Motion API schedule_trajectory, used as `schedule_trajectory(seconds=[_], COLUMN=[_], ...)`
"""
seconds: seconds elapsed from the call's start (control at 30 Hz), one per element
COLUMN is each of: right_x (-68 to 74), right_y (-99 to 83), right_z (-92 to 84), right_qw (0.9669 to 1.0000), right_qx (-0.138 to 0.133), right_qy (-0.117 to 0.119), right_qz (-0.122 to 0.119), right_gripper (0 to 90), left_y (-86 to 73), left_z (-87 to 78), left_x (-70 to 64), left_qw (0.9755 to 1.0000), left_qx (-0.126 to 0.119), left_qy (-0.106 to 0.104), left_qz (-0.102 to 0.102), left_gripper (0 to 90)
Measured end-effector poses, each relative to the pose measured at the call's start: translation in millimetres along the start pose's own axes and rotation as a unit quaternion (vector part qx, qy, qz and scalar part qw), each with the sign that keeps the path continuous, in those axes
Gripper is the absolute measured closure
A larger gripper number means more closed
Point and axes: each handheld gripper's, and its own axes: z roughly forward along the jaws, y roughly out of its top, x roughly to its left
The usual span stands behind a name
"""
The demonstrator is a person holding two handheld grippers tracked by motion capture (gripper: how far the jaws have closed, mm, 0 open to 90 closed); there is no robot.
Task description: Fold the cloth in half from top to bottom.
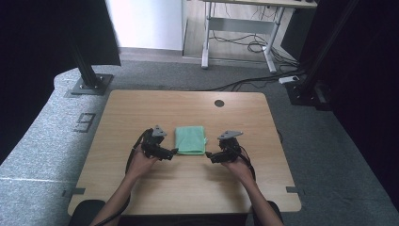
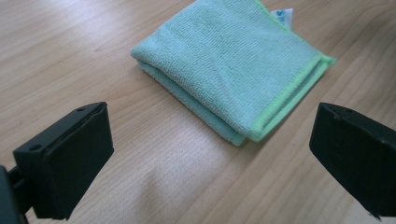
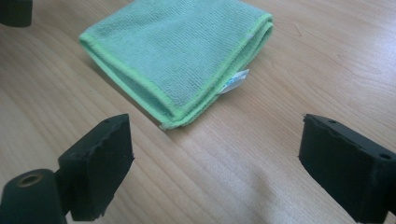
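While both tongs (image 1: 175, 151) (image 1: 208, 155) gape empty, the folded green cloth's (image 3: 177, 51) white tag (image 3: 233, 81) peeks out.

I can read one mark: a big "9" on the grey floor (image 1: 47, 141) left of the table (image 1: 141, 106). The cloth (image 2: 224, 60) has a small white tag (image 3: 235, 80), print too small for me to read.

— What's beyond the work itself?
— A wooden desk (image 1: 141, 108) with a round cable hole (image 1: 219, 103) near its far edge.
— And past it?
— Grey carpet (image 1: 42, 136), a white-framed table (image 1: 240, 28), loose cables (image 1: 249, 47) under it.
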Motion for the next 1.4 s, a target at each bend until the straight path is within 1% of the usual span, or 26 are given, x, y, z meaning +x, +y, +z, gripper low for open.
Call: schedule_trajectory(seconds=[0.03,0.1,0.27,0.4,0.5,0.53,0.63,0.8,0.83,1.03,1.13,1.2,1.3,1.37,1.4], right_x=[0.7,1.6,8.6,13.1,15.0,15.9,16.3,14.1,14.1,8.1,4.9,3.0,0.6,-1.0,-1.0], right_y=[0.0,0.1,2.2,3.0,2.7,1.9,0.8,-6.1,-6.1,-17.7,-23.3,-27.1,-33.4,-37.7,-37.7], right_z=[-1.9,-3.8,-14.3,-20.8,-24.2,-28.2,-31.3,-43.0,-43.0,-55.4,-60.2,-62.9,-65.9,-67.1,-67.1], right_qw=[1.0000,1.0000,0.9998,0.9996,0.9996,0.9995,0.9995,0.9997,0.9997,0.9998,0.9998,0.9997,0.9996,0.9994,0.9994], right_qx=[0.000,0.000,-0.005,-0.005,-0.005,-0.005,-0.005,-0.005,-0.005,-0.003,-0.004,-0.005,-0.005,-0.004,-0.004], right_qy=[0.001,0.002,0.005,0.006,0.007,0.006,0.005,-0.001,-0.001,-0.013,-0.019,-0.022,-0.029,-0.033,-0.033], right_qz=[0.000,-0.001,-0.018,-0.027,-0.028,-0.031,-0.031,-0.026,-0.026,-0.015,-0.008,-0.002,0.001,0.006,0.006], right_gripper=[8.7,8.1,4.5,2.4,1.4,0.7,0.0,0.0,0.0,0.0,0.0,0.0,0.0,0.0,0.0], left_y=[-0.7,-1.0,-5.4,-9.4,-11.8,-13.5,-15.6,-21.1,-22.3,-32.1,-35.7,-41.6,-45.5,-52.0,-52.0], left_z=[-5.3,-7.6,-20.4,-27.2,-31.8,-35.0,-38.6,-46.4,-47.7,-54.6,-55.7,-57.1,-58.0,-58.4,-58.4], left_x=[-1.0,-1.5,-4.6,-4.8,-5.2,-5.8,-6.9,-9.6,-10.1,-12.6,-12.8,-12.6,-12.5,-12.7,-12.7], left_qw=[1.0000,1.0000,0.9998,0.9998,0.9998,0.9998,0.9997,0.9997,0.9997,0.9996,0.9997,0.9998,0.9998,0.9998,0.9998], left_qx=[-0.005,-0.007,-0.013,-0.015,-0.016,-0.018,-0.018,-0.012,-0.013,-0.011,-0.009,-0.009,-0.008,-0.006,-0.006], left_qy=[0.000,0.000,0.010,0.010,0.011,0.011,0.012,0.012,0.013,0.015,0.016,0.015,0.015,0.015,0.015], left_qz=[0.000,0.000,0.009,0.007,0.006,0.007,0.011,0.017,0.018,0.019,0.018,0.014,0.012,0.009,0.009], left_gripper=[0.0,0.0,0.0,0.0,0.0,0.0,0.0,0.0,0.0,0.0,0.0,0.0,0.0,0.0,0.0])
